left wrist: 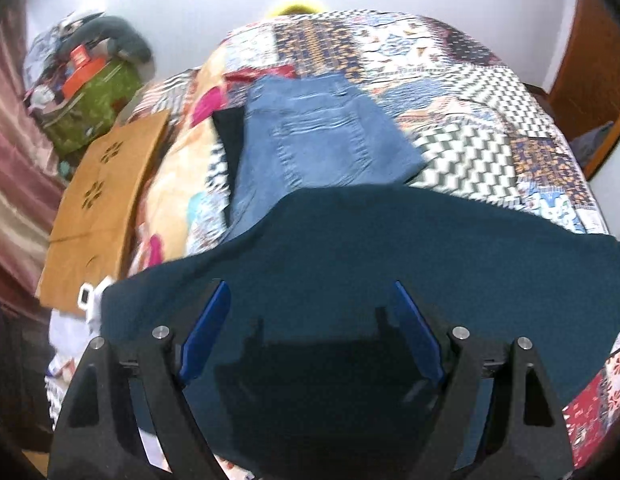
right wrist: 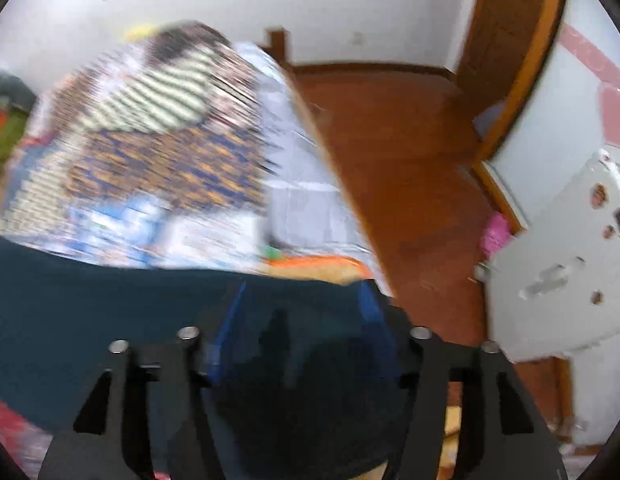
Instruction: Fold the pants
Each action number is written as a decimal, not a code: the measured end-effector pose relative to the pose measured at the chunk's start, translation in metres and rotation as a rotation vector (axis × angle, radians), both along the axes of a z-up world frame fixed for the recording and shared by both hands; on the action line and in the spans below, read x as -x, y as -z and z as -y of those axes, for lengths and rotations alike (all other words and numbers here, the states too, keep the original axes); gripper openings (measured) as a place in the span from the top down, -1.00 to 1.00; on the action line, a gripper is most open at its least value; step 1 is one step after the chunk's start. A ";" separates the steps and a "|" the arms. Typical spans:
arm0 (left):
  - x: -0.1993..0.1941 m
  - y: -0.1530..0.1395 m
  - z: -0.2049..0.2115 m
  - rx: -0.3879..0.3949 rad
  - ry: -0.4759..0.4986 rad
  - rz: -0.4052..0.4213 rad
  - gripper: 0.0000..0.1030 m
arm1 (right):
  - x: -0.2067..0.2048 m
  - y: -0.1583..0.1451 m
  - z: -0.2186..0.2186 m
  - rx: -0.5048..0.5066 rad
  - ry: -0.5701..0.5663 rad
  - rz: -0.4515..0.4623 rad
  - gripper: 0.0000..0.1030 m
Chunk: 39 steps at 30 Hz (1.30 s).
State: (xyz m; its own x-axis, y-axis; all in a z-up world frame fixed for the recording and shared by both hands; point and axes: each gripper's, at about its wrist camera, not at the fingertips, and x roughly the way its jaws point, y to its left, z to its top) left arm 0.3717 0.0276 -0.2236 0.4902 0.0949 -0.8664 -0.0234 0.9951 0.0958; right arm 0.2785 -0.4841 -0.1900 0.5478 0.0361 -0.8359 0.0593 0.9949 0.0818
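Dark teal pants point(left wrist: 370, 248) lie spread across the near part of the bed, over the patchwork quilt point(left wrist: 470, 112). My left gripper point(left wrist: 310, 292) is open just above them, blue pads point(left wrist: 207, 328) wide apart. The same pants point(right wrist: 89, 312) fill the lower left of the right wrist view, which is blurred. My right gripper point(right wrist: 301, 292) is open over the pants' end near the bed's right edge. Folded blue jeans point(left wrist: 318, 136) lie on the quilt beyond the teal pants.
A tan cardboard sheet point(left wrist: 101, 208) leans at the bed's left side. A green bag with clutter point(left wrist: 85, 100) stands behind it. The wooden floor point(right wrist: 410, 184) and a door frame point(right wrist: 522, 60) are on the right, with a pale cabinet point(right wrist: 558, 264).
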 end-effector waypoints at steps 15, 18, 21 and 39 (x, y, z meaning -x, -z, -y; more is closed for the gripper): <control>0.028 0.037 0.039 -0.044 0.146 -0.034 -0.82 | 0.057 0.061 -0.106 -0.114 -0.092 -0.081 -0.42; 0.043 0.036 0.032 -0.025 0.142 -0.023 -0.85 | 0.072 0.055 -0.090 -0.141 -0.047 -0.091 -0.42; 0.055 0.037 0.023 0.027 0.123 -0.027 -0.85 | 0.089 0.050 -0.089 -0.131 -0.031 -0.080 -0.42; 0.048 0.013 0.043 0.100 0.139 -0.044 -0.84 | 0.118 0.045 0.028 -0.384 0.345 -0.022 -0.54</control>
